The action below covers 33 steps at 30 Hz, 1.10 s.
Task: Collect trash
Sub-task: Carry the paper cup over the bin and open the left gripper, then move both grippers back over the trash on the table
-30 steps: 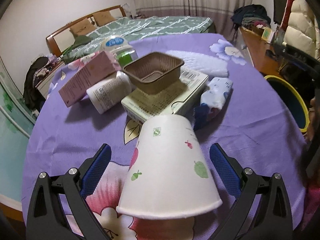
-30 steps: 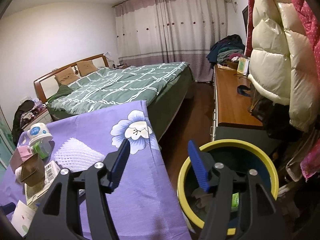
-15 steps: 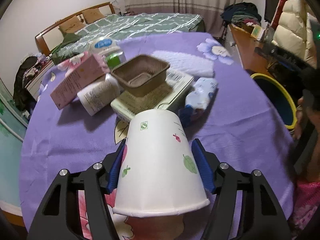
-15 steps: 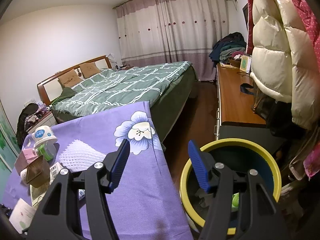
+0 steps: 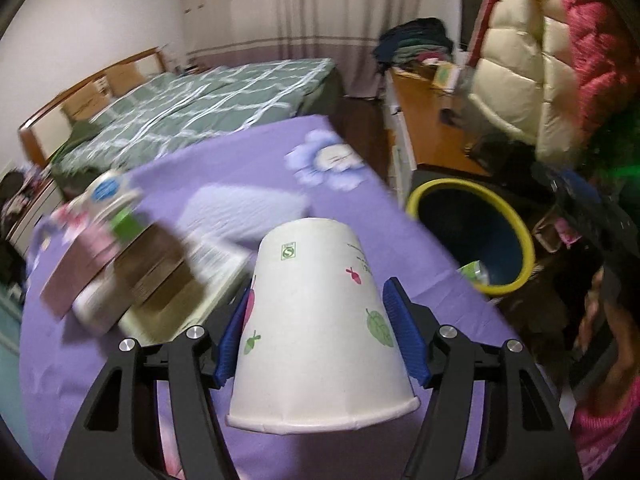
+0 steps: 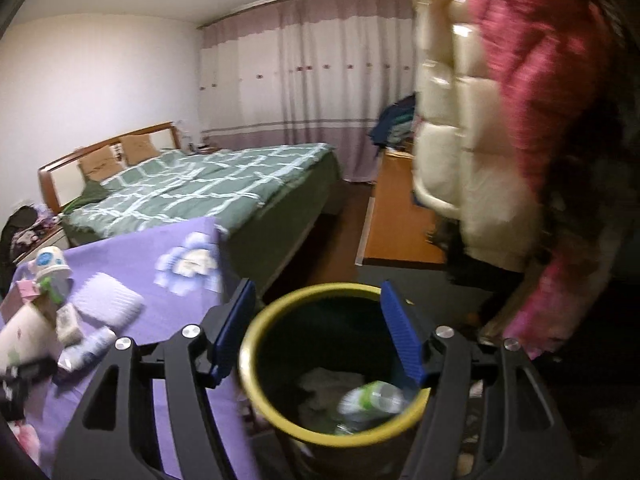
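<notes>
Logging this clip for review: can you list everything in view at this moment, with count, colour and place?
paper cup: 1, white with leaf prints, upside down between the left gripper's pads, above the table
trash bin: 1, yellow rim, dark inside, on the floor beside the table
plastic bottle: 1, clear with green label, inside the bin
table: 1, purple floral cloth
clutter pile: several boxes and containers, blurred, on the table's left side
bed: 1, green checked cover, behind the table
puffer jackets: cream and pink, hanging at right
left gripper: black, blue pads, shut on the cup
right gripper: black, blue pads, open, nothing between them, above the bin
</notes>
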{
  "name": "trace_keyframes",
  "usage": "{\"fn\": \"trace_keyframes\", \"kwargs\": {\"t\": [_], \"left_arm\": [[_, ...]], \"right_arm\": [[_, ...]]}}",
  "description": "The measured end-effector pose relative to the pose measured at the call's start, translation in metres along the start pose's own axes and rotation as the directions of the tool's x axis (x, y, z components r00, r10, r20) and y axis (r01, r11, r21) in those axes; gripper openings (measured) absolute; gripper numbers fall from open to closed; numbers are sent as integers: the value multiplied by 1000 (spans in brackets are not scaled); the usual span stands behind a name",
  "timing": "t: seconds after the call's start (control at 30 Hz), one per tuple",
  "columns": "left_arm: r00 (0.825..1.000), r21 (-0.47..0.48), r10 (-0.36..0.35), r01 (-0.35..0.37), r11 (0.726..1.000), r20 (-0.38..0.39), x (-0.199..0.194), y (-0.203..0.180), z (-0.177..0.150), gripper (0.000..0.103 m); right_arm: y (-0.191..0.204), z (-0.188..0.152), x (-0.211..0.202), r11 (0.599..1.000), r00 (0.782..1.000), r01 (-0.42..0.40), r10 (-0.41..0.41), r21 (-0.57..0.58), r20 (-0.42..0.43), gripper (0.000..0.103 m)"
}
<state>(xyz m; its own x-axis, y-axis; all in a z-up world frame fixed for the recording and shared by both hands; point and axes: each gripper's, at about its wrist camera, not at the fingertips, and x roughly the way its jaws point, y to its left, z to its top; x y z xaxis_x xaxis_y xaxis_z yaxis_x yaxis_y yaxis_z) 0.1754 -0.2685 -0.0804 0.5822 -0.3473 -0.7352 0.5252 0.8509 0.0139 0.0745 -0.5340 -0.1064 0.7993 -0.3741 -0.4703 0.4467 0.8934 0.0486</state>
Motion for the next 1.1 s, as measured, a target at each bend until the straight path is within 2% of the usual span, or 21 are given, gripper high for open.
{"fn": "trace_keyframes", "kwargs": {"t": [0.2, 0.37, 0.57, 0.6, 0.7, 0.8, 0.9, 1.03, 1.1], "left_arm": [[994, 56, -113, 113, 992, 3, 30, -57, 43, 65], [983, 100, -184, 185, 978, -13, 59, -111, 73, 66], [977, 146, -211, 215, 966, -44, 99, -162, 92, 69], [977, 150, -210, 214, 965, -45, 105, -167, 92, 71], [981, 163, -195, 196, 967, -20, 119, -179, 99, 90], [982, 149, -188, 184, 972, 12, 115, -176, 106, 91], [978, 133, -194, 183, 974, 81, 85, -154, 107, 93], [972, 90, -154, 140, 986, 178, 42, -108, 95, 96], [968, 50, -112, 103, 993, 224, 21, -77, 84, 97]], "right_arm": [[-51, -5, -8, 997, 997, 71, -70, 44, -18, 62], [-77, -4, -15, 993, 995, 99, -99, 70, -6, 62], [-103, -7, -18, 986, 992, 124, -125, 114, -2, 62], [-106, -9, -19, 984, 991, 131, -131, 120, -5, 62], [-111, -11, -18, 982, 990, 138, -137, 132, -18, 62], [-106, -11, -18, 982, 990, 139, -138, 126, -19, 62], [-98, -9, -19, 984, 991, 131, -129, 117, -19, 62], [-80, -8, -13, 990, 995, 100, -98, 102, -24, 62], [-66, -7, -10, 993, 997, 80, -78, 86, -27, 62]]}}
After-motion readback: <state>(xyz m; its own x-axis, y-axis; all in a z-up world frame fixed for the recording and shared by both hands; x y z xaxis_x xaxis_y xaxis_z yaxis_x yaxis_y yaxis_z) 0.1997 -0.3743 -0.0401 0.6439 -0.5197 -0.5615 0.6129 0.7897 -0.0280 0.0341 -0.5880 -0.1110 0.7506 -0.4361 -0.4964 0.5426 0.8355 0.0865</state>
